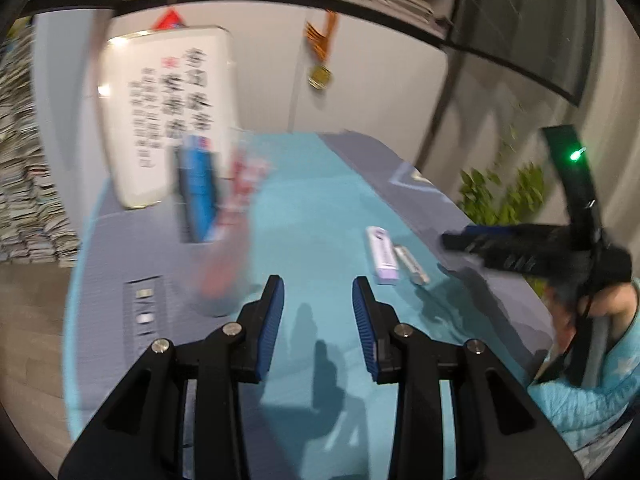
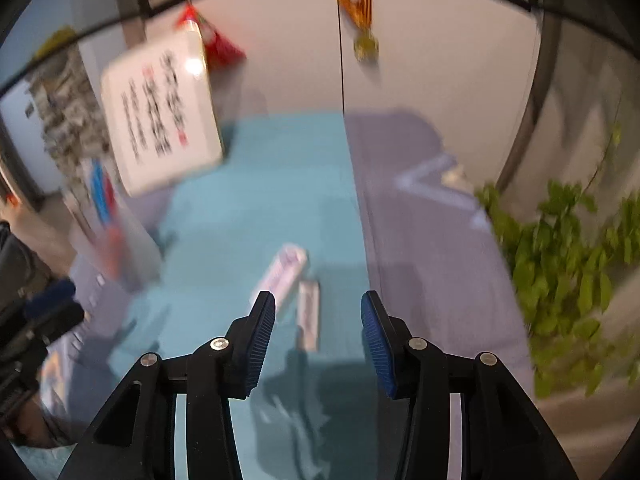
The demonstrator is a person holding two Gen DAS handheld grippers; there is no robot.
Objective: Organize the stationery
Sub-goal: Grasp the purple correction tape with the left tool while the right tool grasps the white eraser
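left gripper [image 1: 318, 308]: black frame, blue ribbed pads, jaws parted by a moderate gap, nothing between them; only the teal mat [image 1: 304, 200] shows through the gap. it hangs above the mat, tilted downward.

right gripper [image 2: 318, 320]: same build, jaws parted somewhat wider, nothing pinched. it points down at the mat; in the left wrist view it enters from 3 o'clock, held by a hand [image 1: 612, 300] in a light blue quilted sleeve [image 1: 592, 400], with a green light on its body.

stationery, loose: a white and lilac oblong item [image 1: 382, 254], possibly an eraser or correction tape; blur prevents telling. it lies flat on the mat at about 1 o'clock from the left gripper. just beside it, on its 3 o'clock side, lies a small silver-grey bar [image 1: 412, 265]; whether the two touch cannot be told. in the right wrist view both sit just ahead of the jaws, the lilac item [image 2: 282, 276] at 11 o'clock and the grey bar [image 2: 309, 316] near 12 o'clock.

stationery, stored: a clear holder [image 1: 218, 220] at 10 o'clock from the left gripper, with blue and red items upright inside, heavily blurred.

surroundings: a white board with black characters [image 1: 168, 116] stands behind the holder; a medal on an orange ribbon [image 1: 320, 74] hangs on the wall; green plant leaves [image 2: 568, 272] at 3 o'clock in the right wrist view.
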